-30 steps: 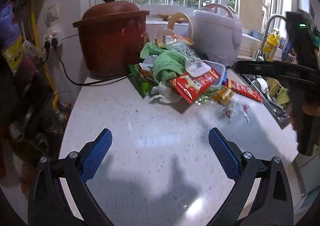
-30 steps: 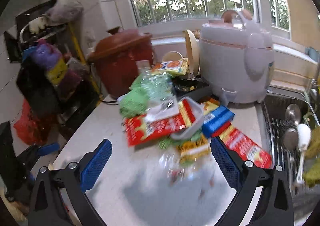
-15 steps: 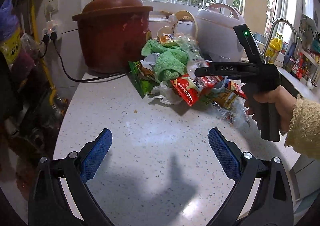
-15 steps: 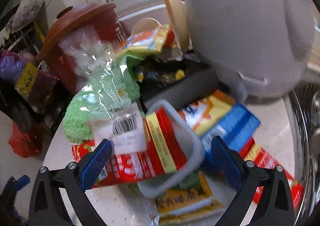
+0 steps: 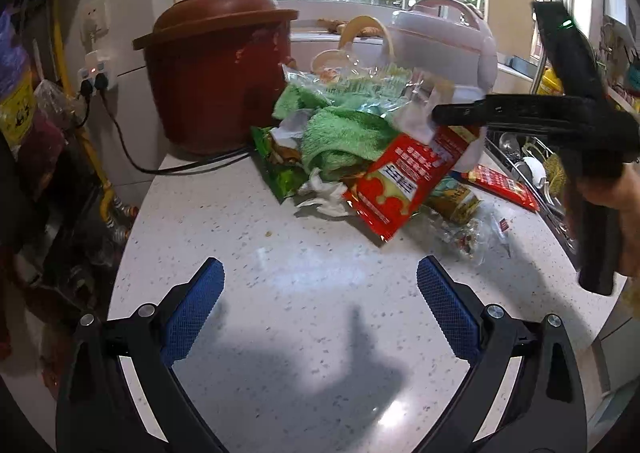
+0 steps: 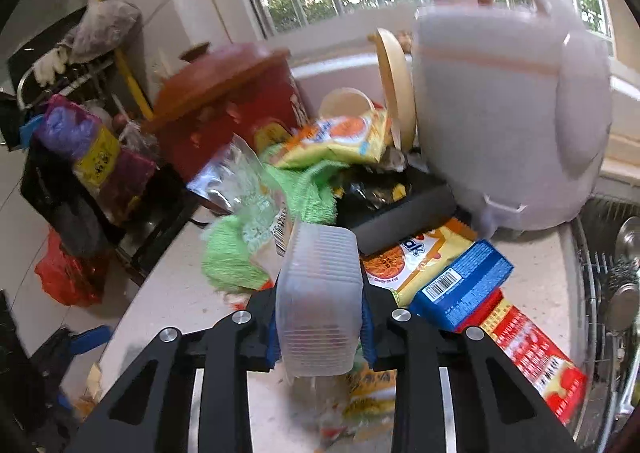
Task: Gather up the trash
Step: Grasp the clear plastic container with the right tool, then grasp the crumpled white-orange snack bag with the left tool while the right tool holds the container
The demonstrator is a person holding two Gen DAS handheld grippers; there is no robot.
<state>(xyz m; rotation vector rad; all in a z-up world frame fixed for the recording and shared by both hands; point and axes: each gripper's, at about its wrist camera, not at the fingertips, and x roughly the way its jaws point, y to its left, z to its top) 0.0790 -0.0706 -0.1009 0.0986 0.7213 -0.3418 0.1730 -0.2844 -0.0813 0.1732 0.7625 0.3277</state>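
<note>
- One clear plastic tub (image 6: 318,301), ribbed and translucent, sits between my right gripper (image 6: 320,327) pads, at the near edge of the trash heap on the white counter (image 5: 304,333). My right jaws have just been closing, and the right wrist view shows the blue pads pressed against the tub's two side walls.
- Handling, as I judge it: very light, thin-walled, springy. It should flex under pressure and could pop out if I squeeze harder. Smooth plastic, so likely slippery. Not fragile in any way that matters for trash.
- Grip point: across the narrow width, near the rim end, where the wall is stiffest. That is about where I have it now.
- Several soft items lie around it: a red snack wrapper (image 5: 404,181), a green cloth (image 5: 340,137), a blue packet (image 6: 460,285), a crinkled clear bag (image 6: 244,189). All look limp and light; the films would need a pinch on a fold, not a flat face.
- Right hand pose: gripper angled down toward the counter, reaching in from the sink side; in the left wrist view its black body (image 5: 540,117) extends across the pile in front of the pale rice cooker (image 5: 444,49).
- Left gripper (image 5: 318,309): jaws spread wide with nothing between them, angled down over bare counter, well short of the pile and of the brown clay pot (image 5: 216,69).
</note>
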